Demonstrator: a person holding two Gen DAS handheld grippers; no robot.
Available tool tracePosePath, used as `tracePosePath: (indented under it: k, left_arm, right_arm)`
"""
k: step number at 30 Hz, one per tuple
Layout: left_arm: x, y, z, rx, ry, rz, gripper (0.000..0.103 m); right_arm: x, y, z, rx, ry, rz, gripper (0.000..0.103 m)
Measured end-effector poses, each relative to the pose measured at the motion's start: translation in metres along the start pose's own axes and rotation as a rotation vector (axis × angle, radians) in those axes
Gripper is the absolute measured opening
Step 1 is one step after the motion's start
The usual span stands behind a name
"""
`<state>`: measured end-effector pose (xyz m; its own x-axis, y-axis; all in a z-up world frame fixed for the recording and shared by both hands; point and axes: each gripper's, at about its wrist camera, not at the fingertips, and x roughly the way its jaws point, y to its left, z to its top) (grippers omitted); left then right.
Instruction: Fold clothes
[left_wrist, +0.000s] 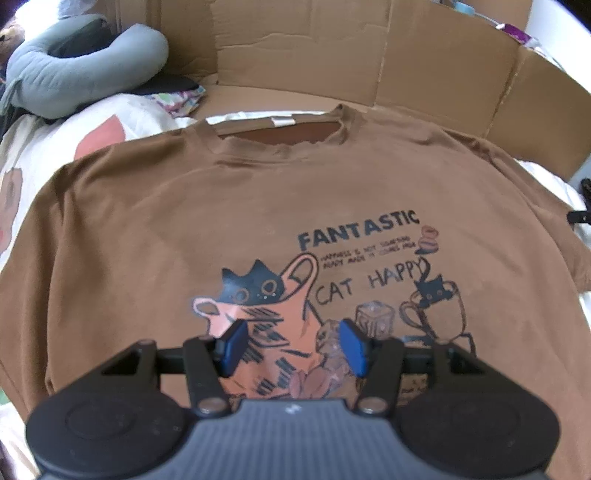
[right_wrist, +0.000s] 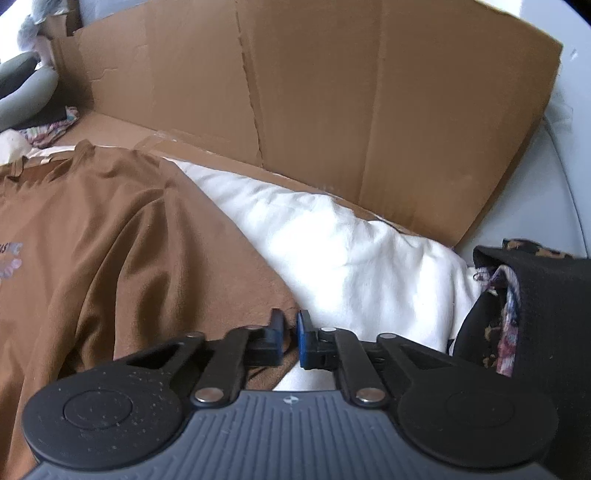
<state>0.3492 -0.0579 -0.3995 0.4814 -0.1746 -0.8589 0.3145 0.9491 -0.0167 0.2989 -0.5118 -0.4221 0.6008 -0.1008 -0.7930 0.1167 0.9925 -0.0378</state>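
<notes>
A flattened cardboard sheet stands along the far side of the bed, behind white bedding. Spread flat and face up over that bedding lies the brown T-shirt, collar toward the cardboard, its cat print reading "FANTASTIC" and "CAT HAPPY" on the near right of the chest. A grey curved cushion sits far left, and a dark patterned bundle rests at the near right. The left gripper hovers over the print with its blue pads spread wide, holding nothing. The right gripper is at the shirt's right sleeve edge, its jaws nearly closed on the hem.
</notes>
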Motion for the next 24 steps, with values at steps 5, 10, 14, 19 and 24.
tracePosePath:
  k: [5, 10, 14, 19, 24]
  left_arm:
    - [0.000, 0.001, -0.001, -0.003, 0.011, -0.004, 0.058]
    - [-0.003, 0.003, 0.000, -0.014, 0.001, -0.010, 0.058]
    - [-0.003, 0.006, 0.000, -0.019, 0.000, -0.008, 0.058]
    - [0.000, 0.008, -0.001, -0.019, 0.008, -0.008, 0.058]
    - [0.003, 0.010, -0.002, -0.018, 0.014, -0.008, 0.058]
  right_arm:
    - [-0.010, -0.005, 0.013, -0.022, -0.029, -0.026, 0.002]
    - [-0.013, -0.012, 0.027, -0.033, -0.046, -0.061, 0.001]
    - [-0.005, -0.016, 0.035, -0.034, -0.039, -0.093, 0.001]
    - [0.005, -0.021, 0.046, -0.036, -0.030, -0.133, 0.001]
    - [0.016, -0.026, 0.056, -0.037, -0.020, -0.172, 0.001]
